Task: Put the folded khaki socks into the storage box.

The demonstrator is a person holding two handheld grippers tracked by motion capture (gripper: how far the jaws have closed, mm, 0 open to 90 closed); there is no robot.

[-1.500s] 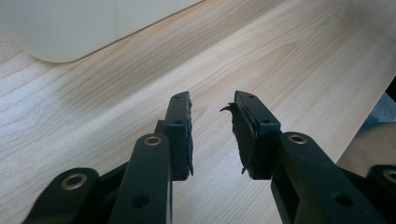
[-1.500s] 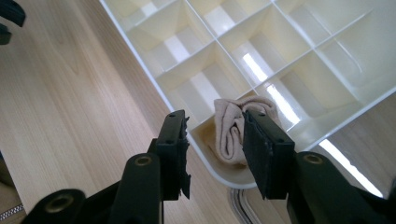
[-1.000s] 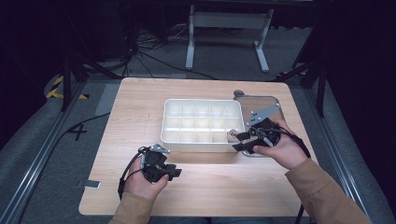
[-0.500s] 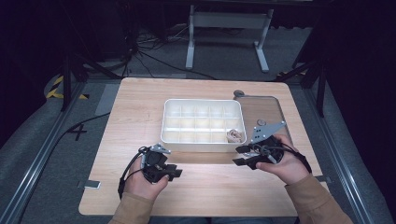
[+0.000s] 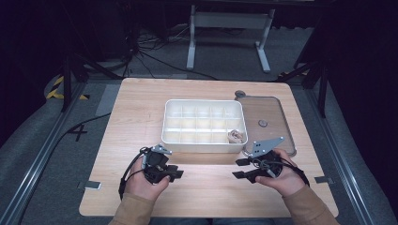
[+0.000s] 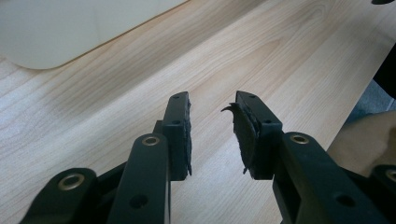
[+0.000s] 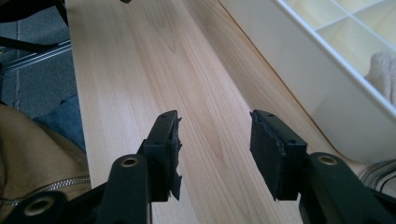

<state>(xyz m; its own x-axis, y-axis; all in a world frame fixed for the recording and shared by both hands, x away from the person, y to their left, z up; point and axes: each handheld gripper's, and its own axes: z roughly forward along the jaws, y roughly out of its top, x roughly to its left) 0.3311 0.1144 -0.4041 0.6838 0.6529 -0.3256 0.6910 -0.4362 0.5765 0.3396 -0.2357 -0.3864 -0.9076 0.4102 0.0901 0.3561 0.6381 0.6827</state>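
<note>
Resting on the wooden table (image 5: 141,112) near its front edge, the left gripper (image 5: 174,174) sits in the person's left hand (image 5: 143,180), its 2 black jaws spread with only bare wood between them. In the left gripper view the left gripper (image 6: 212,128) points across the tabletop toward the rounded corner of the white compartment tray (image 6: 60,28), well short of it, and the torn pad on one jaw curls outward at its tip.

The right gripper (image 5: 240,168), held in the right hand (image 5: 281,176), lies level over the table in front of the tray's near right corner, jaws pointing to the left toward the other gripper. Its jaws have just been opening and now stand wide apart with nothing between them. The right gripper view shows the right gripper (image 7: 215,144) above plain wood, the tray's white wall (image 7: 299,70) running just beside it.

The white compartment tray (image 5: 187,140) stands at the table's middle, divided into 2 rows of cells. A small beige cloth-like item (image 5: 235,136) lies in the near right cell, apart from both grippers; it appears in the right gripper view (image 7: 384,70) as a pale knitted lump past the rim. To the tray's right lies its clear lid (image 5: 272,112), flat on the table, with a small round grey piece (image 5: 263,123) resting on it.
</note>
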